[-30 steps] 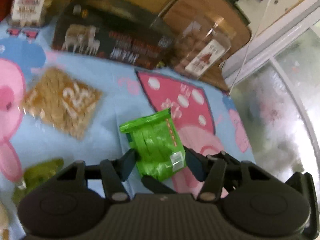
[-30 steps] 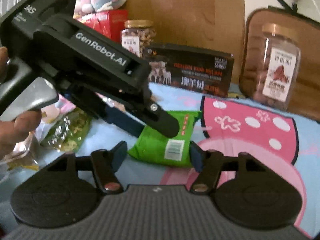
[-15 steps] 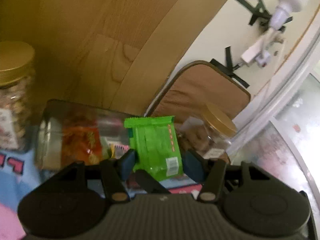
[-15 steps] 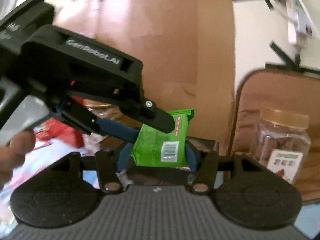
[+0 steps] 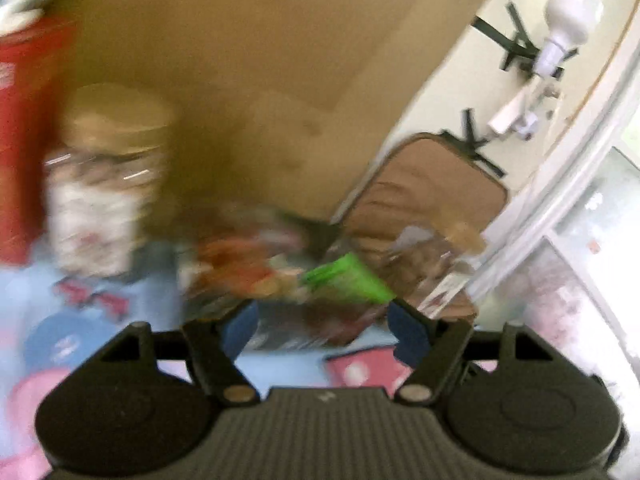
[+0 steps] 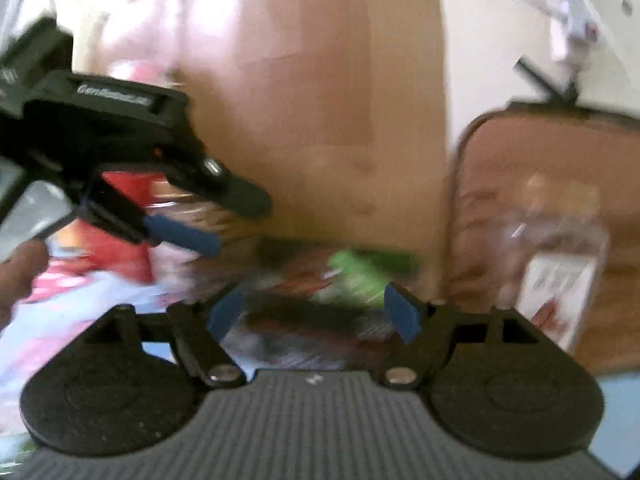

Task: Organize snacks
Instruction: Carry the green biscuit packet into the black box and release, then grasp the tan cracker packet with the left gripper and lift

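Note:
Both views are blurred by motion. The green snack packet lies free on top of the dark box of snacks at the back of the bed; it also shows in the right wrist view. My left gripper is open and empty, just in front of the box. In the right wrist view the left gripper hangs open at the left. My right gripper is open and empty, facing the box and the packet.
A gold-lidded jar and a red box stand at the left. A clear jar with a white label stands at the right against a brown cushion. A wooden board is behind.
My left gripper has opened and let go of the green packet, which now lies on the dark box. The left gripper has drawn back to the left. Both cameras are moving.

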A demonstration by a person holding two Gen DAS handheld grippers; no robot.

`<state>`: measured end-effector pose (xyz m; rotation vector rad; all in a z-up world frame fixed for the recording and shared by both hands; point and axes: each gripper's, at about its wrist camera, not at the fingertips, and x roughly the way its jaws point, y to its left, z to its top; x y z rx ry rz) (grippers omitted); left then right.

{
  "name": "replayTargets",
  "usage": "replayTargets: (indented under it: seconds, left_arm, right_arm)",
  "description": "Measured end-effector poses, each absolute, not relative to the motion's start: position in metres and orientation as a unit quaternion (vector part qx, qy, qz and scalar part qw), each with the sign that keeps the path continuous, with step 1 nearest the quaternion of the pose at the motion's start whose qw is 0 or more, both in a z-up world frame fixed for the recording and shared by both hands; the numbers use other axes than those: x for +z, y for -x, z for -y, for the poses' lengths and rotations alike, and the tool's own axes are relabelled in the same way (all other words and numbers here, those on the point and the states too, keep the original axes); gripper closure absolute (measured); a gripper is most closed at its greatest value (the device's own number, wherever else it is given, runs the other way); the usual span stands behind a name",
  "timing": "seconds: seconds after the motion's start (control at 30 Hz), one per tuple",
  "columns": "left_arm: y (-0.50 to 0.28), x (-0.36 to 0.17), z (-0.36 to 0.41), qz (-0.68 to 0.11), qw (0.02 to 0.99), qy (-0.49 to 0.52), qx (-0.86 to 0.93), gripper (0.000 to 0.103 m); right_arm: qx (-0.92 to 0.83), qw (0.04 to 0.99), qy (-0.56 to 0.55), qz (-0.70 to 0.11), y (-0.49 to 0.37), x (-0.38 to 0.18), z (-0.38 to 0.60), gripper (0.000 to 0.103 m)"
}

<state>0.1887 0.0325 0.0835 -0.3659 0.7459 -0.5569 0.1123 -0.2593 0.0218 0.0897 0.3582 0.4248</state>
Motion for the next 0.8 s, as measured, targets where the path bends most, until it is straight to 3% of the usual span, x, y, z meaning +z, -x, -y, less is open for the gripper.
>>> replayTargets:
  seconds: [0.27, 0.37, 0.47, 0.57, 0.63, 0.7, 0.8]
  left_arm:
    - [-0.165, 0.018, -0.096, -0.435, 0.84, 0.252, -0.203, 0.029]
    - [-0.177, -0.005, -0.093, -0.453, 0.823, 0.272, -0.207, 0.029]
    - [-0.175, -0.009, -0.082, -0.43, 0.832, 0.272, -0.221, 0.022]
    - [-0.169, -0.01, -0.078, -0.443, 0.818, 0.278, -0.238, 0.036]
    - [-0.166, -0.013, -0.076, -0.454, 0.81, 0.279, -0.244, 0.054]
    - [-0.164, -0.021, -0.08, -0.466, 0.787, 0.311, -0.258, 0.081]
    - [-0.161, -0.027, -0.086, -0.469, 0.769, 0.344, -0.264, 0.085]
  right_arm:
    - [0.259, 0.87, -0.232, -0.351, -0.115, -0.026, 0.257, 0.053]
    - [0.253, 0.86, -0.263, -0.357, -0.117, -0.026, 0.249, 0.055]
    - [0.247, 0.863, -0.269, -0.349, -0.124, -0.028, 0.239, 0.056]
    - [0.238, 0.866, -0.277, -0.343, -0.129, -0.029, 0.236, 0.056]
    - [0.231, 0.87, -0.275, -0.339, -0.129, -0.028, 0.231, 0.056]
    - [0.231, 0.869, -0.277, -0.337, -0.125, -0.027, 0.233, 0.057]
    - [0.237, 0.869, -0.273, -0.338, -0.119, -0.027, 0.235, 0.061]
